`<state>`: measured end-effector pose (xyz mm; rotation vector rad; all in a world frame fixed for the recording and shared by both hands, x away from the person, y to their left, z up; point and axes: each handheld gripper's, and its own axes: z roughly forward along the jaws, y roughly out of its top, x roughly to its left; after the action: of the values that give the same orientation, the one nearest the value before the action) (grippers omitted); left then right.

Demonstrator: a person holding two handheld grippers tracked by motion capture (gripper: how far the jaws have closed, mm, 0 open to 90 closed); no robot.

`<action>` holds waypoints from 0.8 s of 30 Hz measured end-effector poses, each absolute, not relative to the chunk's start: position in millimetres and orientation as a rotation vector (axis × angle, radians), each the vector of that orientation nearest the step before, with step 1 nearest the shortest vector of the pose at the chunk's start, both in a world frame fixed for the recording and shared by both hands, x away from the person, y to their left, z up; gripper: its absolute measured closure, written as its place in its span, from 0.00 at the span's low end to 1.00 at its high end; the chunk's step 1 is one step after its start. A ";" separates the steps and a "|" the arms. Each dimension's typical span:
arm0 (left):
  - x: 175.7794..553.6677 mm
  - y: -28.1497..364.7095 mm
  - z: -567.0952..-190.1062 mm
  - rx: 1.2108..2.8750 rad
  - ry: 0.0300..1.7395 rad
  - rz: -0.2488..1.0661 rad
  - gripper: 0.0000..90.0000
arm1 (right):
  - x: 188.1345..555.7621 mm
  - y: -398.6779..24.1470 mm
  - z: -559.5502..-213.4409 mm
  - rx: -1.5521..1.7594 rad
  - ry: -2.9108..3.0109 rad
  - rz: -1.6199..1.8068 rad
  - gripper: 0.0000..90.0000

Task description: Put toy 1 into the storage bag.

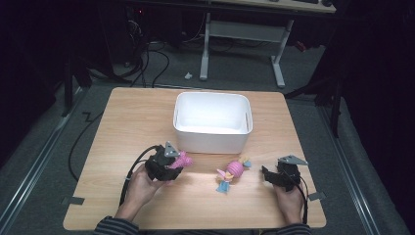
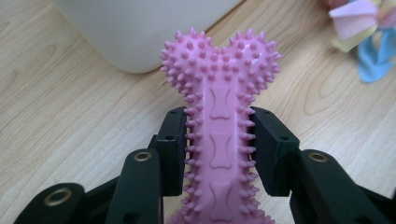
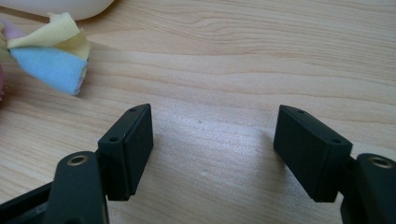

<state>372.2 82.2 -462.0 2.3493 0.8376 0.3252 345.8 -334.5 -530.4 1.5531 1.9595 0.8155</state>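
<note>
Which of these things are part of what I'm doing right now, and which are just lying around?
In the job:
- pink spiky bone toy, clamped in the left gripper
- white bin, close ahead

Lying about:
- colourful cloth toy on the table
- right gripper, open, empty

The bumpy bone toy (image 2: 219,135) is looking pink, the box (image 1: 213,120) white, and the bench (image 1: 127,122) light brown wood.

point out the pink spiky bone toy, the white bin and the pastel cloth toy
pink spiky bone toy (image 2: 219,100), left gripper view, on its shaft
white bin (image 1: 211,139), high view, on its front wall
pastel cloth toy (image 1: 234,170), high view, on its pink middle
</note>
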 end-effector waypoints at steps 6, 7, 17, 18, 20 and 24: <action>369.9 83.3 -445.6 2.327 0.817 0.338 0.65 | 345.7 -334.5 -530.4 1.553 1.960 0.816 0.32; 369.9 83.3 -445.6 2.327 0.817 0.338 0.65 | 345.7 -334.5 -530.4 1.553 1.960 0.816 0.32; 367.0 83.5 -413.9 2.338 0.752 0.336 0.65 | 345.7 -334.4 -530.3 1.553 1.960 0.816 0.32; 367.9 82.8 -408.2 2.333 0.740 0.332 0.65 | 345.7 -334.4 -530.3 1.554 1.960 0.815 0.32; 369.5 81.8 -402.2 2.330 0.728 0.330 0.65 | 345.7 -334.5 -530.3 1.553 1.960 0.815 0.32; 373.4 80.8 -389.9 2.309 0.712 0.323 0.65 | 345.7 -334.5 -530.4 1.553 1.959 0.816 0.32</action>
<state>373.4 80.8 -389.9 2.3094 0.7121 0.3232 345.7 -334.5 -530.4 1.5530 1.9595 0.8158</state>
